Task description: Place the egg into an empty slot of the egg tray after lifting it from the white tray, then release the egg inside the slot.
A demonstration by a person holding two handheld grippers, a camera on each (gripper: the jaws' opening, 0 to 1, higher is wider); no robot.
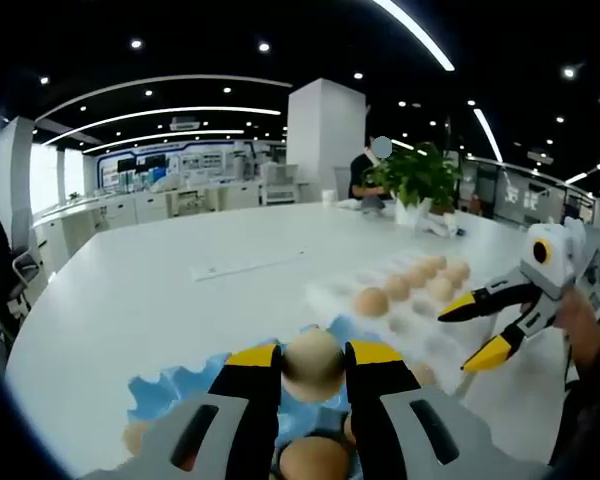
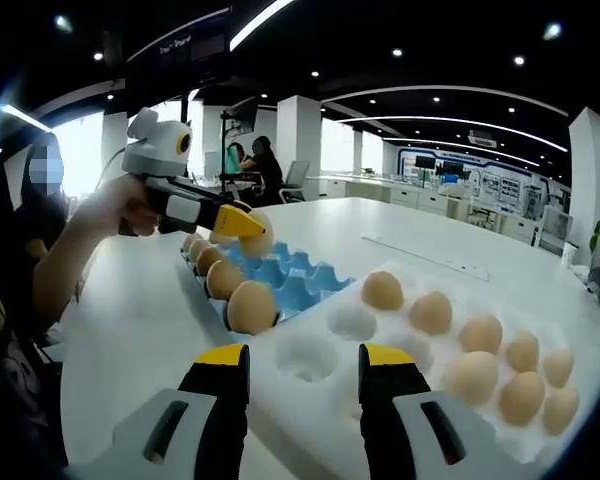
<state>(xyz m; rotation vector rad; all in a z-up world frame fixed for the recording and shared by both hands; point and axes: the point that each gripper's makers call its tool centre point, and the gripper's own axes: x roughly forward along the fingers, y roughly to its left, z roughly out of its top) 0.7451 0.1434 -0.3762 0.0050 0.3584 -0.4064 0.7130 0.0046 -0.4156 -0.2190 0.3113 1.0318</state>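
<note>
A tan egg sits clamped between the yellow tips of my left gripper, just above the blue egg tray. In the right gripper view the same egg hangs in the left gripper over the blue egg tray's far end. That tray holds several eggs along one row. The white tray carries several eggs and some bare slots. My right gripper stands open over the white tray's near corner, gripping nothing. It also appears open as the right gripper beside the white tray.
Both trays rest on a large white table. A thin white strip lies farther back on it. A potted plant and a seated person are at the far end. A hand holds the left gripper.
</note>
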